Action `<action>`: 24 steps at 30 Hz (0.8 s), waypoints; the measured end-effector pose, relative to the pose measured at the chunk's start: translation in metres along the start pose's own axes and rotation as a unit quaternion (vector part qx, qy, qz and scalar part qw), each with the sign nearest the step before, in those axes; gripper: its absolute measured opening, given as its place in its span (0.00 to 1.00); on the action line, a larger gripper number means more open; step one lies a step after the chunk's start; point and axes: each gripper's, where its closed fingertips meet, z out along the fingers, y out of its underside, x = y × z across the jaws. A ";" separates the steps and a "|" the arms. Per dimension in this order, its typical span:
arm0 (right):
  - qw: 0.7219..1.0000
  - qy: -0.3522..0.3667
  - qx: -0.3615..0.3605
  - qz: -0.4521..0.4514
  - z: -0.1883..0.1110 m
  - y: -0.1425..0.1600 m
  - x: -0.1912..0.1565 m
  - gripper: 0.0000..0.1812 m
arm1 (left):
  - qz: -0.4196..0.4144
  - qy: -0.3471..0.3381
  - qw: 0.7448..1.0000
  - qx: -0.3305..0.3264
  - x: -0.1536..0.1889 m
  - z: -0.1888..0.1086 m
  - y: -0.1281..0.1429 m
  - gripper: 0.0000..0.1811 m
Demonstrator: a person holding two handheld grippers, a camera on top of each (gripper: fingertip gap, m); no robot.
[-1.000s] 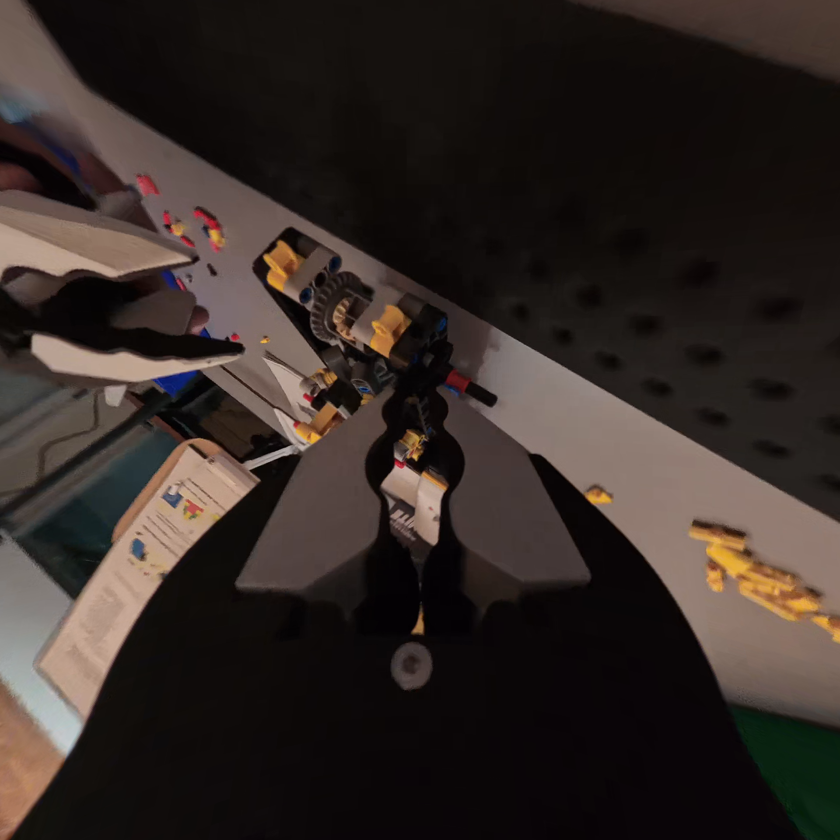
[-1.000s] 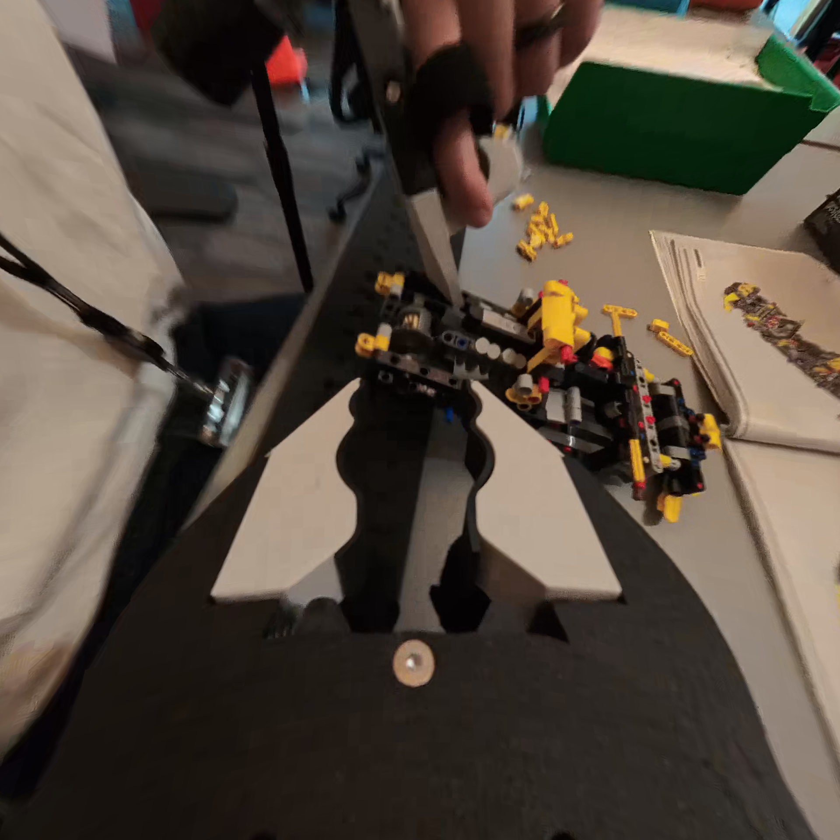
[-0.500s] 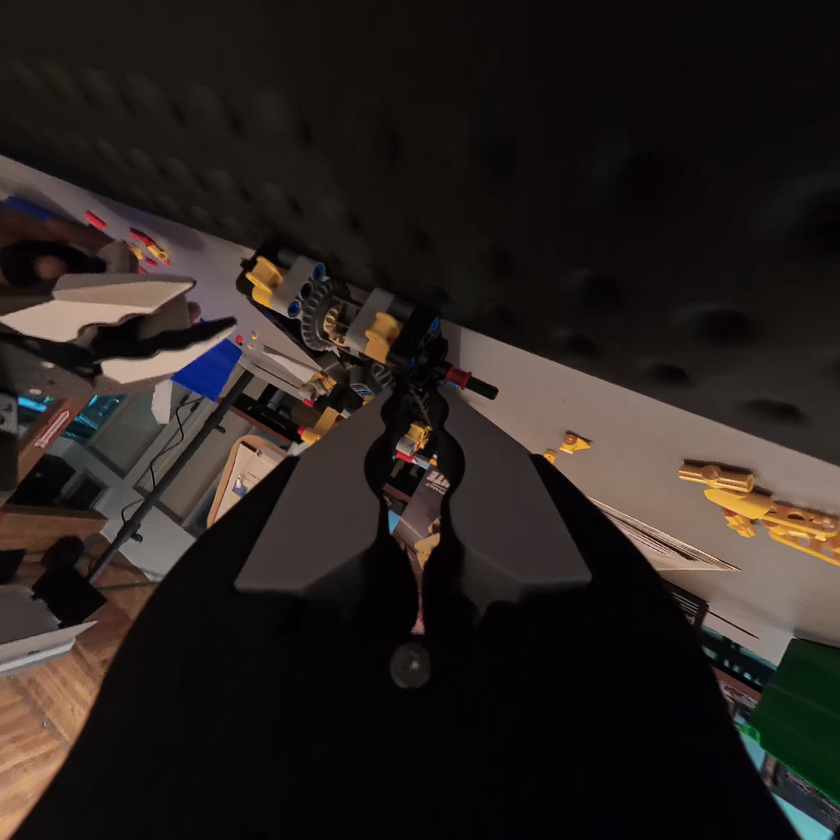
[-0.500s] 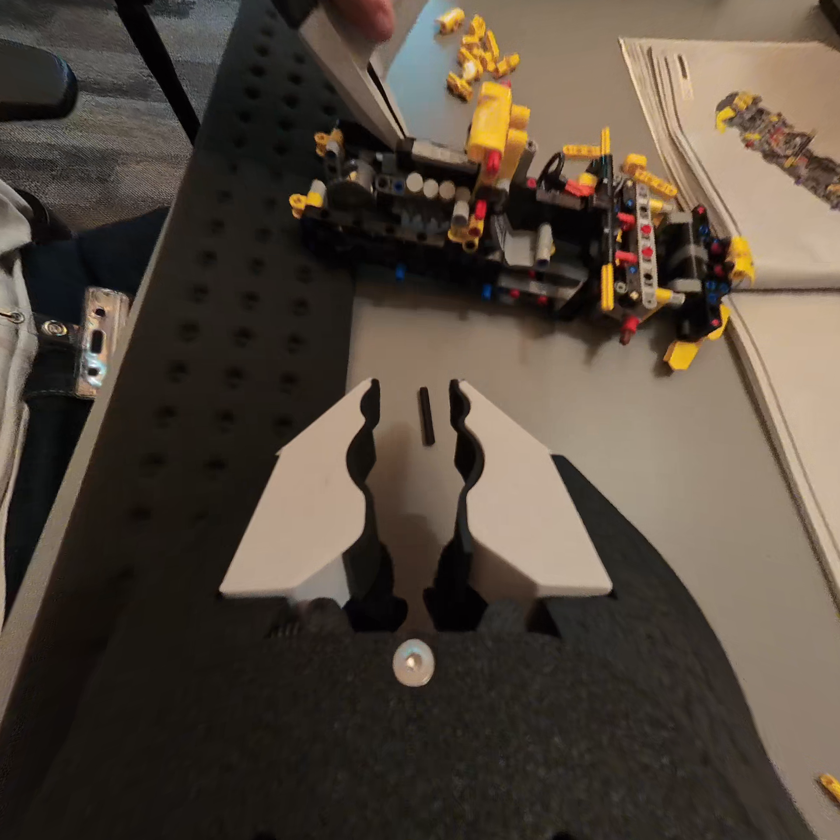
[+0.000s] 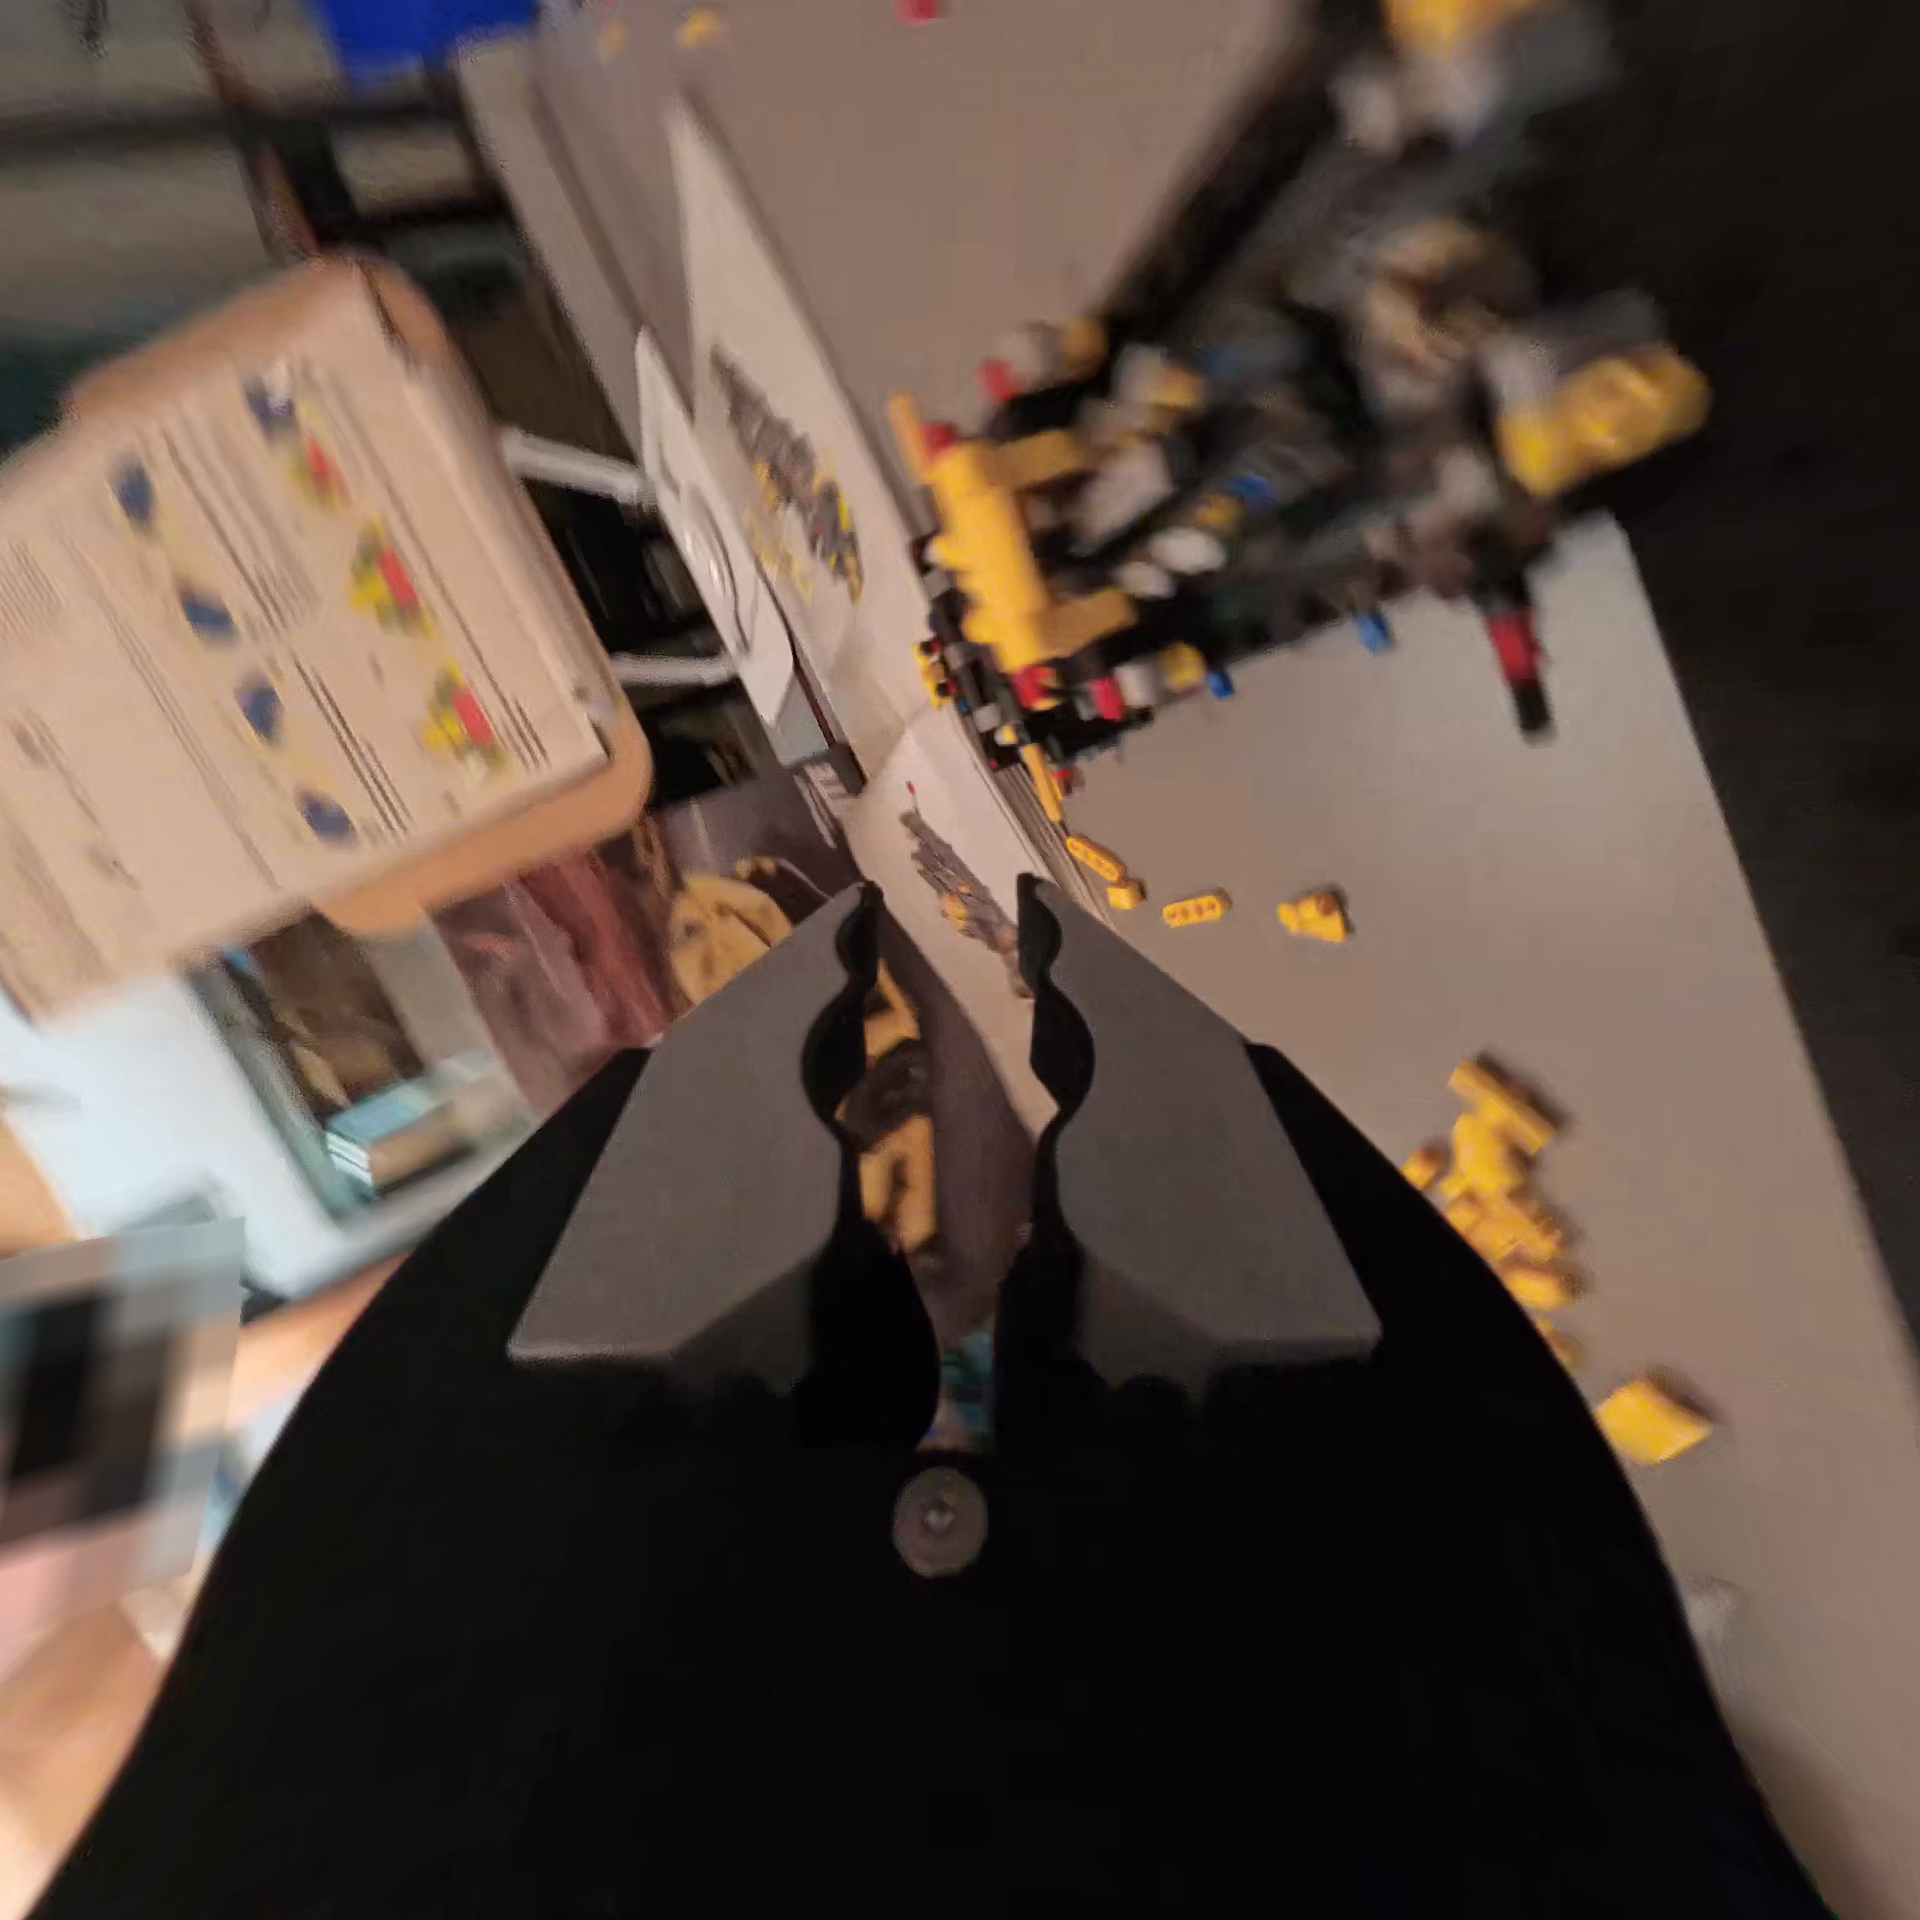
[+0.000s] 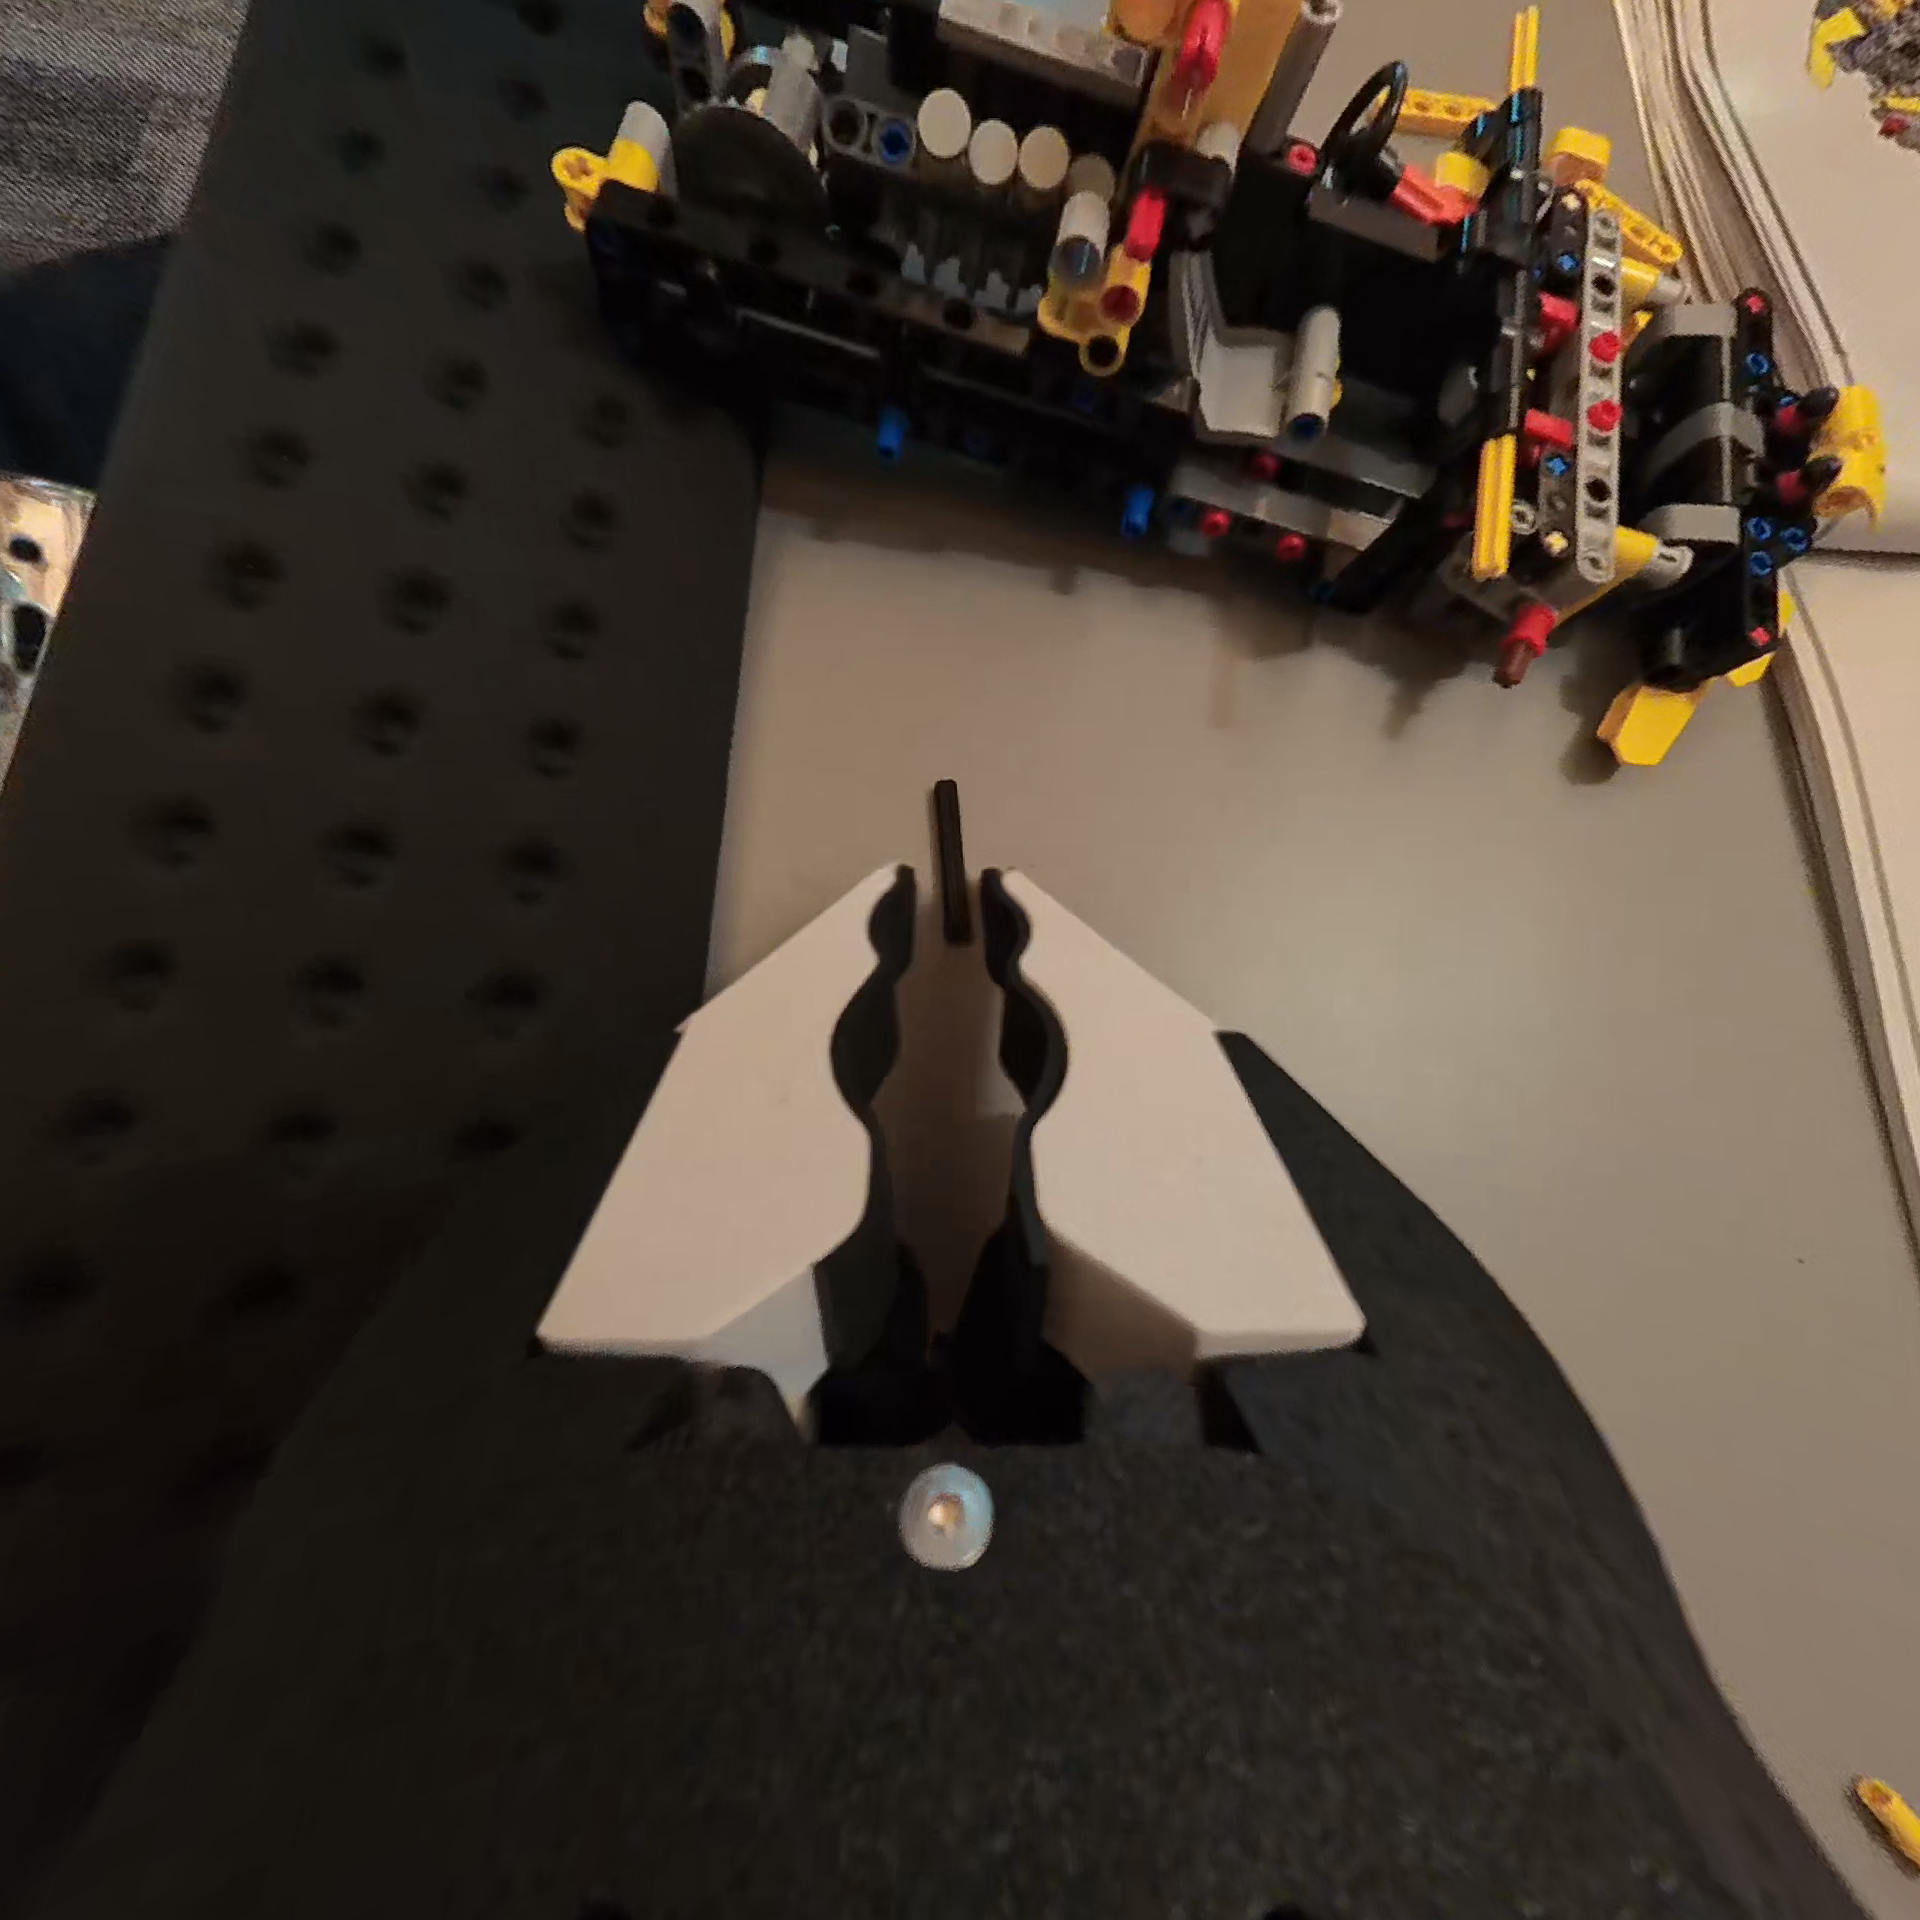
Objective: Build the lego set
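Black axle (image 6: 950, 864) is sitting between the right gripper (image 6: 948, 883)'s closing, still-parted tips; left gripper (image 5: 943, 902), seemingly empty, has released the model (image 6: 1195, 312).

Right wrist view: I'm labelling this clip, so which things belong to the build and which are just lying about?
Build:
black axle between the right hand-held gripper fingertips
half-built model
instruction booklet

Lying about:
perforated black mat
stray yellow piece
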 end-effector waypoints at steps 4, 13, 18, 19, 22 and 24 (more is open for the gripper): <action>1.000 -0.008 0.008 0.003 0.000 0.000 -0.001 0.02 | -0.291 0.105 0.950 0.052 -0.008 -0.002 -0.046 0.14; 0.980 -0.095 0.161 0.069 -0.044 -0.062 -0.020 0.01 | -0.166 0.032 0.985 0.029 -0.003 0.032 -0.130 0.14; 0.978 -0.108 0.166 0.065 -0.045 -0.067 -0.028 0.02 | -0.137 0.005 0.990 0.041 -0.003 0.038 -0.147 0.09; 0.978 -0.108 0.165 0.065 -0.045 -0.067 -0.028 0.02 | -0.129 -0.004 0.991 0.044 -0.003 0.039 -0.149 0.04; 0.979 -0.100 0.165 0.069 -0.044 -0.066 -0.025 0.02 | -0.124 -0.024 0.991 0.033 -0.004 0.043 -0.147 0.02; 0.977 -0.089 0.179 0.077 -0.047 -0.069 -0.020 0.01 | -0.136 -0.050 0.989 0.025 -0.010 0.044 -0.144 0.02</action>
